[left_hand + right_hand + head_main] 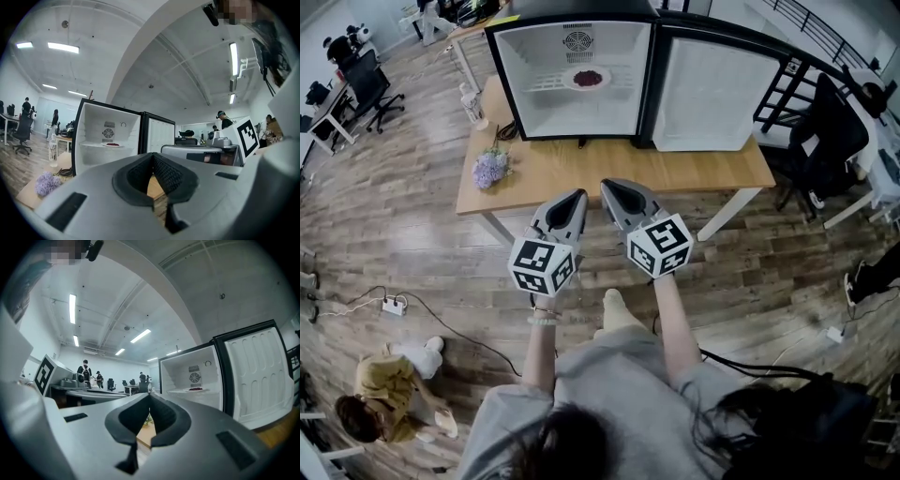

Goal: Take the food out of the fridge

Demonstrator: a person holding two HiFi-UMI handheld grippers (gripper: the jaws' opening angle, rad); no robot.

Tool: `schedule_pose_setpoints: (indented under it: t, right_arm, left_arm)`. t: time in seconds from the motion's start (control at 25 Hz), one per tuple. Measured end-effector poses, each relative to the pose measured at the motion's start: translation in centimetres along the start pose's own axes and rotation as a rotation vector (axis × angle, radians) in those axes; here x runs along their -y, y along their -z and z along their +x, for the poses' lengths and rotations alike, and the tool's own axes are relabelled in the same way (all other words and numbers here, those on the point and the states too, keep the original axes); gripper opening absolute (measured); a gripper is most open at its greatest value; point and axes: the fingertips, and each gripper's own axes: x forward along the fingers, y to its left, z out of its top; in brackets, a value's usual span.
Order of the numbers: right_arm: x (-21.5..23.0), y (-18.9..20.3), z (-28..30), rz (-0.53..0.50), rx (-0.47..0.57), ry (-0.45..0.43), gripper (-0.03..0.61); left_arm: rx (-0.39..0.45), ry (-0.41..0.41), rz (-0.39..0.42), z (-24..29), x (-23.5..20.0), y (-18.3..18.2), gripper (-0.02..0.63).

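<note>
A small fridge (572,80) stands open on a wooden table (619,169), its door (712,94) swung out to the right. On its shelf sits a white plate of dark red food (587,78), which also shows in the left gripper view as the plate (112,145) and in the right gripper view as the plate (196,389). My left gripper (579,194) and right gripper (606,185) hang side by side over the table's near edge, well short of the fridge. Both point level at it. Each is shut with nothing between the jaws: left gripper (152,155), right gripper (149,396).
A purple flower bunch (490,169), a bottle (472,105) and dark cables (506,131) lie on the table's left end. A black office chair (825,141) stands to the right. A person (389,394) crouches on the floor at lower left near a power strip (394,305).
</note>
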Motion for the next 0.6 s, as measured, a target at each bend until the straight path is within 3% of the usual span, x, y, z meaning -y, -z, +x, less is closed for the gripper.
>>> schedule_pose_setpoints:
  t: [0.6]
  right_arm:
    - [8.7, -2.3, 9.3, -0.04, 0.015, -0.042, 0.009]
  left_arm:
    - [0.054, -0.04, 0.008, 9.7, -7.8, -2.9, 0.008]
